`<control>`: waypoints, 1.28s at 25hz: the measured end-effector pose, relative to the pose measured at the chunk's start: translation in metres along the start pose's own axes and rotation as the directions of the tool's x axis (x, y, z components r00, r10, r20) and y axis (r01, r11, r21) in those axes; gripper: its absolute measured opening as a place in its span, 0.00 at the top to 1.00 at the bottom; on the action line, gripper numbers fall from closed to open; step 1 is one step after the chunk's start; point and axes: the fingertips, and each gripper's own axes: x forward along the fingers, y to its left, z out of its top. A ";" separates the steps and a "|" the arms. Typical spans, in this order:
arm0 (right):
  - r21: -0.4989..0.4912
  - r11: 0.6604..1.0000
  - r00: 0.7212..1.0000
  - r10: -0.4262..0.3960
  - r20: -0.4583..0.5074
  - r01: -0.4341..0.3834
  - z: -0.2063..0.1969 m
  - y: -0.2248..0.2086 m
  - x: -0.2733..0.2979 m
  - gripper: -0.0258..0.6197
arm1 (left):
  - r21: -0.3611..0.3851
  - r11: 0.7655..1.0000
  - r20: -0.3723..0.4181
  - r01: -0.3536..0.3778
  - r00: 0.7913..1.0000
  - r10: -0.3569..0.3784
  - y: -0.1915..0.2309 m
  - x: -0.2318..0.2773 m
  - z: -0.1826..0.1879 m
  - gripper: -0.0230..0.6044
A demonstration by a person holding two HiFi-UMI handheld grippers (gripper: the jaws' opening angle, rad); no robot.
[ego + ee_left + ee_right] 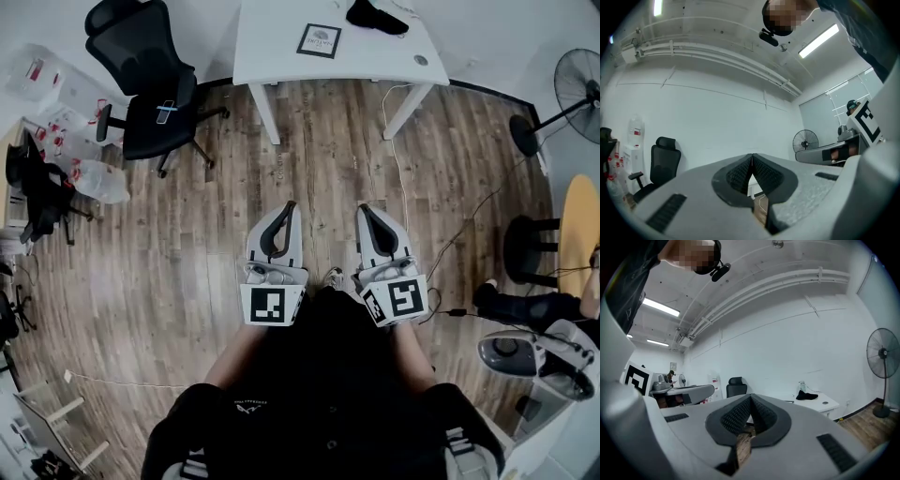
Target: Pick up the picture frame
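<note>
The picture frame (pixel 319 40), black-edged with a white mat, lies flat on the white table (pixel 272 47) at the far end of the room. My left gripper (pixel 287 208) and right gripper (pixel 365 212) are held side by side over the wood floor, well short of the table, pointing level toward it. Both are shut with nothing between the jaws. In the left gripper view the left gripper (pixel 752 155) has its tips touching. The right gripper (pixel 750 397) in its own view is closed too, with the table (pixel 825 404) far off to the right.
A black office chair (pixel 150 80) stands left of the table. A dark cloth (pixel 377 17) lies on the tabletop beside the frame. A cable (pixel 403 187) trails over the floor from the table's right leg. A standing fan (pixel 567 94) and a stool (pixel 530 248) are at the right.
</note>
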 end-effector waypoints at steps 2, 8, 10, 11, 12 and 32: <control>0.009 1.000 1.000 0.008 -0.003 -0.008 -0.005 -0.006 -0.011 0.96 | 0.001 1.000 -0.017 -0.002 1.000 0.002 -0.017 -0.003 -0.004 0.95; -0.009 0.998 0.997 0.063 0.044 -0.063 -0.005 -0.005 -0.036 0.96 | 0.047 0.998 -0.025 -0.045 0.999 0.046 -0.035 -0.021 -0.009 0.95; -0.015 0.998 0.996 0.065 0.057 -0.064 -0.003 -0.011 -0.041 0.96 | 0.063 0.997 -0.016 -0.053 0.998 0.054 -0.041 -0.022 -0.009 0.95; -0.015 0.998 0.996 0.061 0.058 -0.060 -0.003 -0.015 -0.043 0.96 | 0.068 0.996 -0.013 -0.056 0.998 0.057 -0.044 -0.022 -0.009 0.95; -0.017 0.998 0.997 0.057 0.057 -0.056 -0.002 -0.018 -0.046 0.96 | 0.068 0.996 -0.008 -0.058 0.998 0.059 -0.049 -0.022 -0.008 0.95; -0.079 0.997 0.998 0.019 0.065 -0.014 0.008 -0.052 0.016 0.96 | 0.077 0.996 0.035 -0.035 0.999 0.033 -0.018 0.044 -0.008 0.95</control>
